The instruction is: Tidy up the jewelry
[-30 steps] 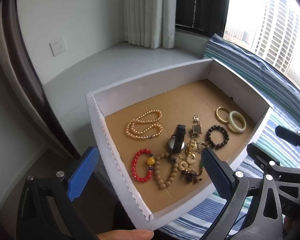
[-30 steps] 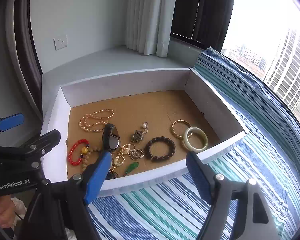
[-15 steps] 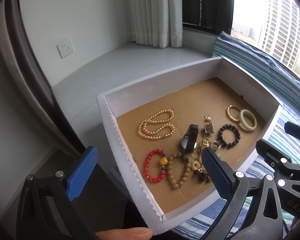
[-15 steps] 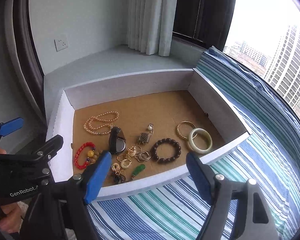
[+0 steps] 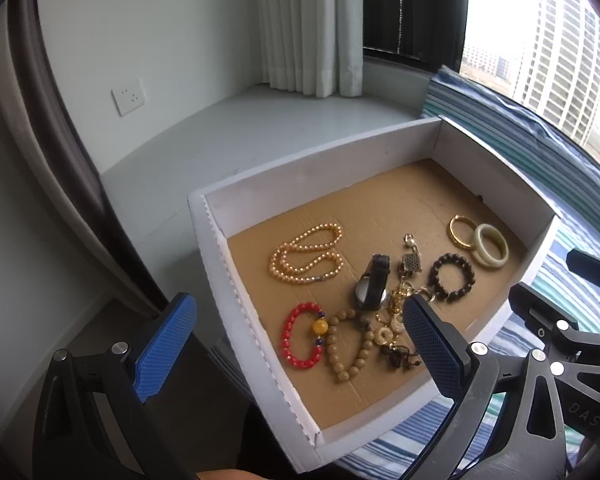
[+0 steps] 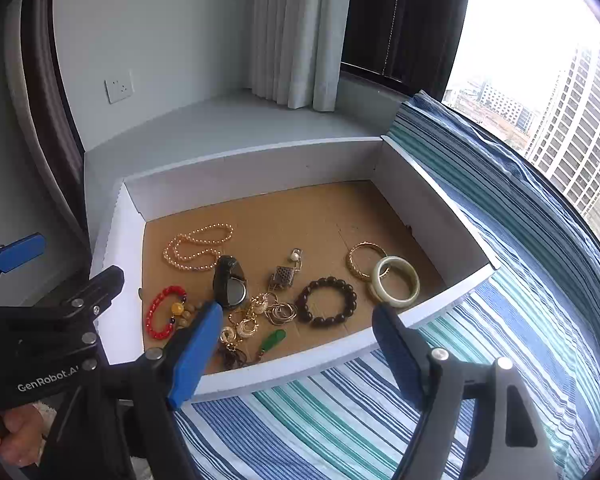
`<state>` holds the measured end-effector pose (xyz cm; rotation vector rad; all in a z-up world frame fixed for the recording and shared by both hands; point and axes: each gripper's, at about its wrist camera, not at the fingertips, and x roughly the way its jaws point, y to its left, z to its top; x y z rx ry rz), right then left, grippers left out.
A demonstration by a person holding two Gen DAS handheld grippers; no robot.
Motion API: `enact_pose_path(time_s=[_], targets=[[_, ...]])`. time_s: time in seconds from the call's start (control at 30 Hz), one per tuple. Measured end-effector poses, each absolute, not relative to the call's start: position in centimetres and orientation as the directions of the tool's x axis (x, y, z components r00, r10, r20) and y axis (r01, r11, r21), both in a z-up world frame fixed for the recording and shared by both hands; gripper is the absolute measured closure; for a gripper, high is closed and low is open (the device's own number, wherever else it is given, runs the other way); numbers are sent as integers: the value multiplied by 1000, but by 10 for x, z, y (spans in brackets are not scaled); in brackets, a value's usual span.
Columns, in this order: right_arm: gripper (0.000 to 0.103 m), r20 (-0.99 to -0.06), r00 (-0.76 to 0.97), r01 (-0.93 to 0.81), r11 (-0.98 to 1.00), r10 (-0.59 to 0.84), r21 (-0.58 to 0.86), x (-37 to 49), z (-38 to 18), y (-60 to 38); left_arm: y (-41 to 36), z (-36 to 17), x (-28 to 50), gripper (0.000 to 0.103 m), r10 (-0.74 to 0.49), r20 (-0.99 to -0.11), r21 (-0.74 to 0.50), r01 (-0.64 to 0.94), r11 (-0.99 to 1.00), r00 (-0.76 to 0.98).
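Jaws of left gripper (image 5: 296, 334) and right gripper (image 6: 296, 344) spread, empty. White tray (image 6: 256, 168) holds one pearl necklace (image 6: 198, 246), three beaded bracelets, two bangles near right edge.

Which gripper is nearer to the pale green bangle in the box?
Right. The right gripper hangs open over the box's near wall, its right finger just in front of the pale green bangle. The left gripper, also open, hangs by the box's left end, across the jewelry from it.
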<state>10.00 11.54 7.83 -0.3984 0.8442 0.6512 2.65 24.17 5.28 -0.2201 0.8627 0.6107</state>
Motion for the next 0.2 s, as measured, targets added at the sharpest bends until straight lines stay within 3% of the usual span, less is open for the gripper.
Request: enact_pose_path(time_s=[0.2], targets=[[24, -790, 489, -669, 740, 370, -68, 101, 78, 113, 238, 52, 25, 1, 410, -758, 52, -579, 814, 508]])
